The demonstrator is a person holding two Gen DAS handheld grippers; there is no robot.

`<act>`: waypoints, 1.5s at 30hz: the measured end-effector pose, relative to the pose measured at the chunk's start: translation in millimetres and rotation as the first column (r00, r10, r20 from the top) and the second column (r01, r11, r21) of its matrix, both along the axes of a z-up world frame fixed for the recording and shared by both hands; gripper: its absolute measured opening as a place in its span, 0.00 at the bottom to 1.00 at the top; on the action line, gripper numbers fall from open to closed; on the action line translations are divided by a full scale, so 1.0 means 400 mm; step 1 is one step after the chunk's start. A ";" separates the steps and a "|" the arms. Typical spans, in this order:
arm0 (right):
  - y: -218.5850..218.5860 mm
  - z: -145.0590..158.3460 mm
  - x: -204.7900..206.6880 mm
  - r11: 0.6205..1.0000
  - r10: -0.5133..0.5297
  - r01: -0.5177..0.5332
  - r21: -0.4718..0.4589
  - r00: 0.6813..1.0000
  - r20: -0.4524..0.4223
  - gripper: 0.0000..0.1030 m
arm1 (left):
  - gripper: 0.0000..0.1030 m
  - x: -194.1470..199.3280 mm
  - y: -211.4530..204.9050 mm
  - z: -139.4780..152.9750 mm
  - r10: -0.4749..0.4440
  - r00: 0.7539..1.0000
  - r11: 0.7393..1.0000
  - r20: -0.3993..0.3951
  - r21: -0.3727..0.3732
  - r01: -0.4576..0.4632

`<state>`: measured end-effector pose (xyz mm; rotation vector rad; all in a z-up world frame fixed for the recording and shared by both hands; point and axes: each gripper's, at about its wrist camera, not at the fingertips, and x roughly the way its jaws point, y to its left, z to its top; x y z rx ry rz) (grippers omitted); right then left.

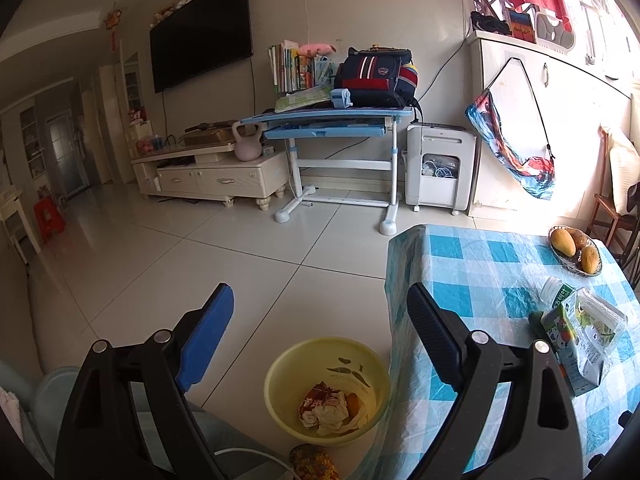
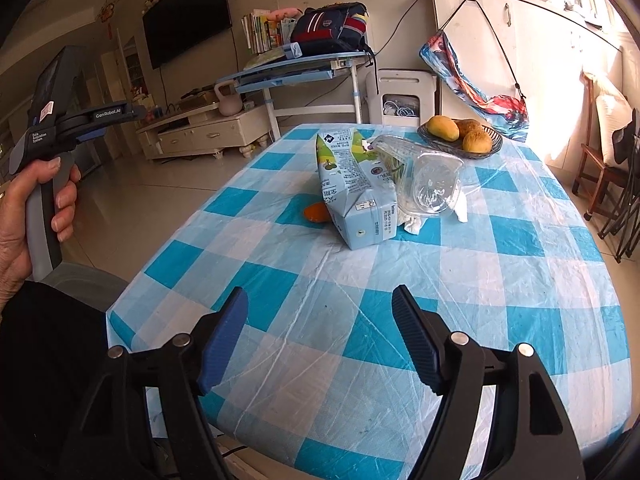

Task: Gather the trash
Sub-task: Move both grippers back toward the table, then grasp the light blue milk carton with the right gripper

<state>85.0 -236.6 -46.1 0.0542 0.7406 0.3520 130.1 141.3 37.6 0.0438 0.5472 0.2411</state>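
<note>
Living room, checked tablecloth [image 2: 400, 280]; left gripper [image 1: 320, 328] released, hanging above yellow basin [image 1: 288, 364] already holding crumpled wrappers [image 1: 330, 408]; right gripper [image 2: 320, 328] released over bare cloth; ahead of it milk carton [image 2: 352, 196], clear plastic tub [image 2: 434, 184], orange peel [image 2: 316, 212], tissue [image 2: 416, 224] uncollected; roughly halfway, I judge.

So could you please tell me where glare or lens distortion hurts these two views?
Left wrist view: sunlight washes out the cabinet wall behind the fruit basket, and the fisheye bows the floor tiles. Right wrist view: glare whitens the right edge beside the chair; the carton stays sharp.
</note>
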 end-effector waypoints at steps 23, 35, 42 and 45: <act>-0.031 0.062 0.267 0.989 0.104 -0.102 -0.107 0.995 0.010 0.75 | 0.84 0.005 -0.254 -0.070 -0.334 0.934 0.921 -0.125 0.166 0.351; 0.018 0.023 0.271 0.987 0.131 -0.135 -0.087 0.990 -0.046 0.62 | 0.84 0.022 -0.275 -0.083 -0.351 0.925 0.911 -0.143 0.176 0.373; -0.004 -0.003 0.307 0.995 0.089 -0.093 -0.044 0.992 -0.088 0.38 | 0.84 0.031 -0.300 -0.098 -0.374 0.911 0.898 -0.172 0.177 0.402; -0.042 0.022 0.276 0.997 0.076 -0.079 -0.023 0.992 -0.100 0.21 | 0.84 0.041 -0.319 -0.110 -0.397 0.895 0.889 -0.201 0.160 0.430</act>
